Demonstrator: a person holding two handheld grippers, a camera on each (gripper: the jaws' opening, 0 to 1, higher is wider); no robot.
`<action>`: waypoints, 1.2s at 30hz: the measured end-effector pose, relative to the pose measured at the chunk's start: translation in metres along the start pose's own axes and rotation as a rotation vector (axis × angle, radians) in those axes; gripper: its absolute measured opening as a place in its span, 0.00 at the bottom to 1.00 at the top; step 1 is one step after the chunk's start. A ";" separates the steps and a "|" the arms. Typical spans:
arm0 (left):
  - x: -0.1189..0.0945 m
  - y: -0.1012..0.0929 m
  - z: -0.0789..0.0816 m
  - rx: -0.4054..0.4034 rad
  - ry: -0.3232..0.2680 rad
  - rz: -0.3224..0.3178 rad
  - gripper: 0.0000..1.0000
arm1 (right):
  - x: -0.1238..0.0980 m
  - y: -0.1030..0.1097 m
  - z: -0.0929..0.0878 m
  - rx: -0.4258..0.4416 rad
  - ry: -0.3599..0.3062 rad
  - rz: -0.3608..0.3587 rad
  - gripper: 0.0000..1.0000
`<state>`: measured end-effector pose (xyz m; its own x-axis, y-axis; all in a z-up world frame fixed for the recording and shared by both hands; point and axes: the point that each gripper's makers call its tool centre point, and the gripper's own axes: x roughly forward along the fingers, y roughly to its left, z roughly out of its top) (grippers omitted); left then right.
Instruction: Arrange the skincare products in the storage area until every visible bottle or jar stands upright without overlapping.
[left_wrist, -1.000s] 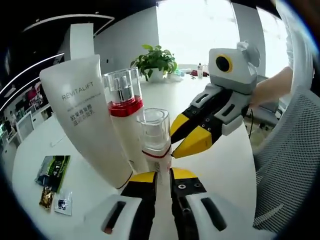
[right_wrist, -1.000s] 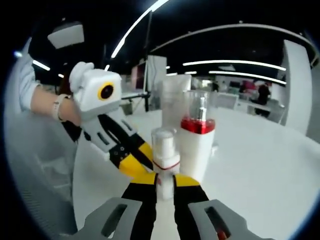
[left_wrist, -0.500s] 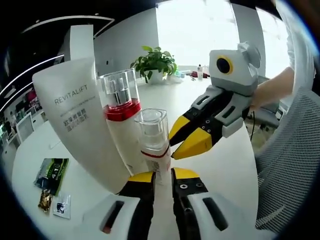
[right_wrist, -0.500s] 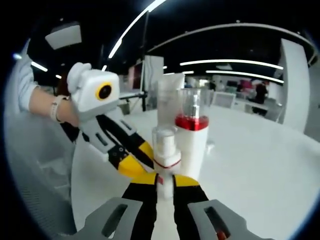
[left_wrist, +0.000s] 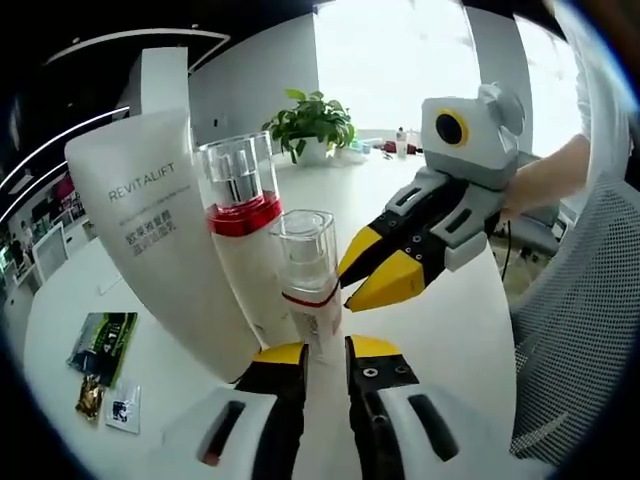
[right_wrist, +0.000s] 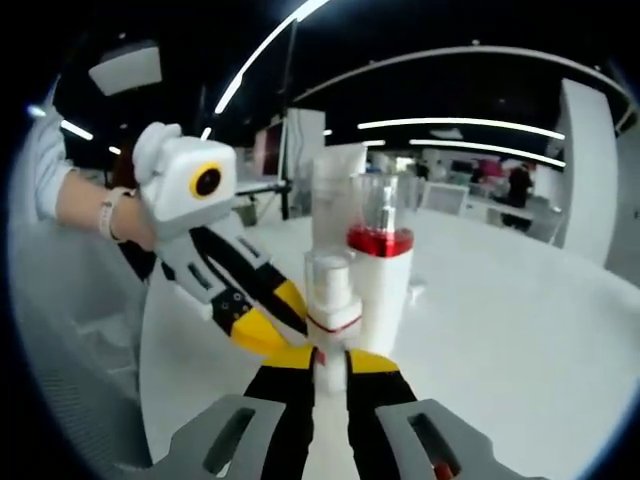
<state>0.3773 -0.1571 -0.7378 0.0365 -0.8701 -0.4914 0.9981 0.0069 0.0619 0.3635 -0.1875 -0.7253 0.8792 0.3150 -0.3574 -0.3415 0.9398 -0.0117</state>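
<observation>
Small pump bottle (left_wrist: 305, 275) upright, long axis vertical, cap up, pinched low by both left gripper (left_wrist: 326, 352) and right gripper (right_wrist: 329, 358) fingers. Beyond: tall red-banded bottle (left_wrist: 245, 235), REVITALIFT tube (left_wrist: 165, 240) upright. Left gripper view adds sachets (left_wrist: 105, 350) on table (left_wrist: 440, 310).

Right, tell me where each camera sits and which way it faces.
Left gripper view: rides the left gripper, facing the small pump bottle, tall bottle, white tube, plant; a forearm shows behind the right gripper.
Right gripper view: rides the right gripper, facing the small pump bottle from the opposite side; a wrist holds the left gripper.
Shared: both bottles, tube, white table.
</observation>
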 end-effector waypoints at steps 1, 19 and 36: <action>-0.002 0.002 -0.001 0.003 0.004 0.004 0.12 | -0.001 0.000 0.000 0.001 0.000 0.000 0.03; -0.046 0.017 0.004 0.047 0.030 0.032 0.25 | -0.016 -0.007 0.023 -0.020 -0.018 -0.062 0.19; -0.112 0.055 0.009 -0.031 -0.026 0.115 0.42 | -0.025 0.003 0.054 -0.039 0.017 -0.155 0.45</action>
<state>0.4274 -0.0641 -0.6717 0.1496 -0.8750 -0.4604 0.9885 0.1221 0.0892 0.3583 -0.1850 -0.6663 0.9168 0.1643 -0.3641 -0.2153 0.9710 -0.1040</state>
